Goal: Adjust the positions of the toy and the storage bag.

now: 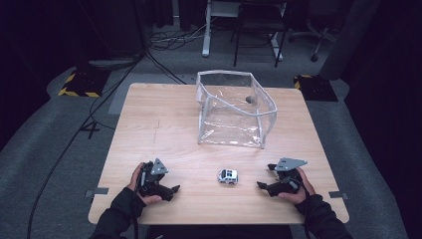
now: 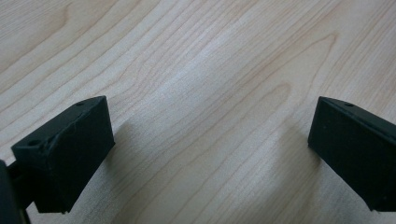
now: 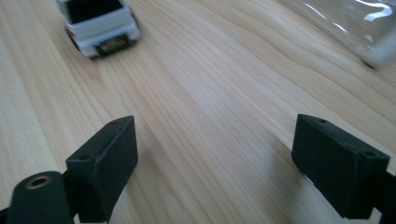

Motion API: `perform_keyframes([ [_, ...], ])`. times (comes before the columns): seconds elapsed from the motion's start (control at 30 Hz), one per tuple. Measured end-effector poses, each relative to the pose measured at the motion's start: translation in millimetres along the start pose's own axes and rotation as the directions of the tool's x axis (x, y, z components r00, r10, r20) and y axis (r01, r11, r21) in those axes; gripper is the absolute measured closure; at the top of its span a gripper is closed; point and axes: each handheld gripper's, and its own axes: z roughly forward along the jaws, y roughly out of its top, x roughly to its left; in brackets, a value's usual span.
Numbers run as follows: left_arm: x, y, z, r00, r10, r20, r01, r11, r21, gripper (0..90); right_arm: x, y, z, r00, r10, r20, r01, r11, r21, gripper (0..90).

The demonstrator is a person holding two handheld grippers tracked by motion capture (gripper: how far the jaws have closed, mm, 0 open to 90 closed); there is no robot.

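**Toy car between two idle grippers**

High view: we see a wooden counter (image 1: 164,119) with a clear plastic bag (image 1: 234,107) standing open on its far half, a small dark object inside it near the back. Closer to the person, a small white toy car (image 1: 228,176) sits on the bare wood, roughly midway between the two hands. The left gripper (image 1: 171,190) rests low at the near left, pointing right toward the car; the right gripper (image 1: 263,185) rests at the near right, pointing left toward it. Both are well apart from the car.

Left gripper view: we note its jaws standing wide, one at each side, with bare wood grain between them. Nothing is held.

Right gripper view: its jaws also stand wide apart with bare counter between. The toy car (image 3: 99,24) lies ahead at the upper left, its rear end turned toward us, apart from both jaws. A corner of the clear bag (image 3: 359,32) shows at the upper right.
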Motion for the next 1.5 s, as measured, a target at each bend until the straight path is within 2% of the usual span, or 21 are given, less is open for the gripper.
perform_keyframes([
  [0.03,0.0,0.0,0.0,1.0000,0.000,0.000,0.000,1.0000,0.000,0.6,8.5,6.8,7.1,0.9997,-0.010,-0.023,0.010,1.000,0.002,14.4],
  [0.07,0.0,0.0,0.0,1.0000,0.000,0.000,0.000,1.0000,0.000,0.6,8.5,6.8,7.1,0.9997,-0.010,-0.023,0.010,1.000,0.002,14.4],
  [0.1,0.0,0.0,0.0,1.0000,0.000,0.000,0.000,1.0000,0.000,0.6,16.0,14.1,15.3,0.9984,-0.034,-0.045,0.034,0.999,-0.001,14.5],
  [0.33,0.0,0.0,0.0,1.0000,0.000,0.000,0.000,1.0000,0.000,0.6,25.9,27.1,29.2,0.9931,-0.074,-0.091,0.074,0.997,0.000,14.6],
  [0.37,0.1,0.0,0.0,1.0000,0.000,0.000,0.000,1.0000,0.000,0.6,28.5,31.5,33.9,0.9900,-0.098,-0.102,0.098,0.995,0.001,14.6],
  [0.47,0.0,0.0,0.0,1.0000,0.000,0.000,0.000,1.0000,0.000,0.6,33.7,37.7,40.4,0.9874,-0.100,-0.123,0.101,0.995,0.000,14.6],
  [0.53,0.1,0.0,0.0,1.0000,0.000,0.000,0.000,1.0000,0.000,0.6,35.0,39.7,43.0,0.9855,-0.116,-0.124,0.116,0.993,-0.003,14.6],
  [0.57,0.1,0.0,0.0,1.0000,0.000,0.000,0.000,1.0000,0.000,0.6,39.4,43.5,47.0,0.9817,-0.131,-0.139,0.132,0.991,-0.002,14.6],
  [0.77,0.1,0.0,0.0,1.0000,0.000,0.000,0.000,1.0000,0.000,0.6,51.7,54.9,59.1,0.9756,-0.143,-0.166,0.145,0.989,-0.001,14.8],
  [0.87,0.1,0.0,0.0,1.0000,0.000,0.000,0.000,1.0000,0.000,0.6,53.8,58.5,63.2,0.9709,-0.160,-0.178,0.161,0.987,-0.010,15.3],
  [0.93,0.1,0.0,0.0,1.0000,0.000,0.001,0.000,1.0000,0.000,0.6,54.4,58.5,63.0,0.9716,-0.148,-0.185,0.149,0.989,-0.006,16.0],
  [1.0,0.0,0.0,0.0,1.0000,0.000,0.001,0.000,1.0000,0.000,0.6,53.6,58.5,63.0,0.9699,-0.159,-0.185,0.159,0.987,-0.013,16.9],
  [1.07,0.1,0.0,0.0,1.0000,0.000,0.000,0.000,1.0000,0.000,0.6,53.1,57.1,60.9,0.9684,-0.163,-0.189,0.161,0.987,-0.026,26.8],
  [1.1,0.0,0.0,0.0,1.0000,0.000,0.000,0.000,1.0000,0.000,0.6,53.9,56.8,60.0,0.9689,-0.150,-0.197,0.147,0.989,-0.031,29.4],
  [1.13,0.0,0.0,0.0,1.0000,0.000,0.000,0.000,1.0000,0.000,0.6,52.2,56.2,59.1,0.9683,-0.163,-0.189,0.161,0.987,-0.028,31.9],
  [1.17,0.0,0.0,0.0,1.0000,0.000,0.000,0.000,1.0000,0.000,0.6,52.0,55.7,59.2,0.9680,-0.158,-0.195,0.153,0.987,-0.045,34.0],
  [1.23,0.1,0.0,0.0,1.0000,0.001,0.000,-0.001,1.0000,0.000,0.6,51.4,54.5,56.9,0.9730,-0.138,-0.185,0.133,0.990,-0.040,40.9],
  [1.27,0.1,0.0,0.0,1.0000,0.001,0.000,-0.001,1.0000,0.000,0.6,51.4,54.5,56.9,0.9730,-0.138,-0.185,0.133,0.990,-0.040,40.9],
  [1.3,0.2,-0.4,-0.3,1.0000,-0.001,0.005,0.001,1.0000,0.002,0.7,48.6,53.8,56.3,0.9762,-0.127,-0.176,0.120,0.992,-0.049,45.7],
  [1.47,0.4,-0.4,-0.4,1.0000,0.001,0.005,-0.001,1.0000,0.001,0.7,49.5,53.4,55.5,0.9775,-0.135,-0.162,0.129,0.990,-0.049,46.5],
  [1.5,0.4,-0.4,-0.4,1.0000,0.001,0.005,-0.001,1.0000,0.001,0.7,48.6,53.3,55.8,0.9752,-0.152,-0.161,0.145,0.988,-0.056,46.5],
])
